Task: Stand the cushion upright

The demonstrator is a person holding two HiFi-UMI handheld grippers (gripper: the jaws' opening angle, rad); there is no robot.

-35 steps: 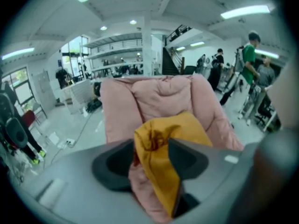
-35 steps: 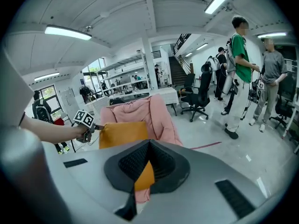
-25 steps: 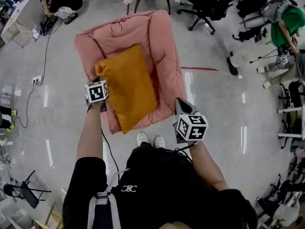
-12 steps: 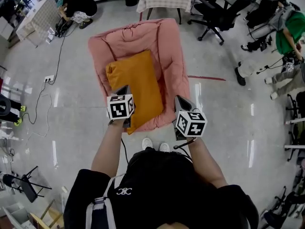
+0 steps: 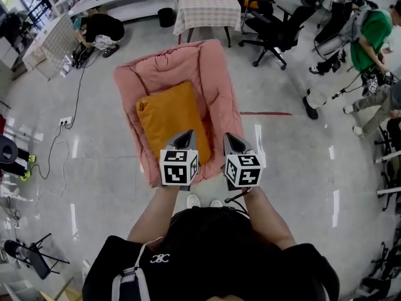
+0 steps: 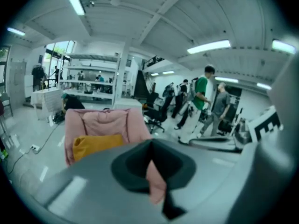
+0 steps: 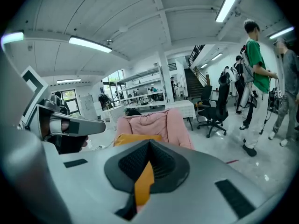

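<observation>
- Orange rectangular fabric cushion (image 5: 172,121) lies reclined on the pink padded floor chair (image 5: 216,74), apparently not upright.
- Left hand-held gripper (image 5: 187,135) and right hand-held gripper (image 5: 234,138) are nearly closed and empty, over the chair's near edge.
- Standing it needs the jaws opened.

Grey-shelled left gripper (image 5: 186,133) and right gripper (image 5: 233,138), black pads (image 7: 161,162), black-and-white marker cubes (image 5: 179,166) behind the claws; black short-sleeved top (image 5: 207,243), white emblem (image 5: 161,258), grey strap (image 5: 128,281), white shoes (image 5: 193,201).
</observation>
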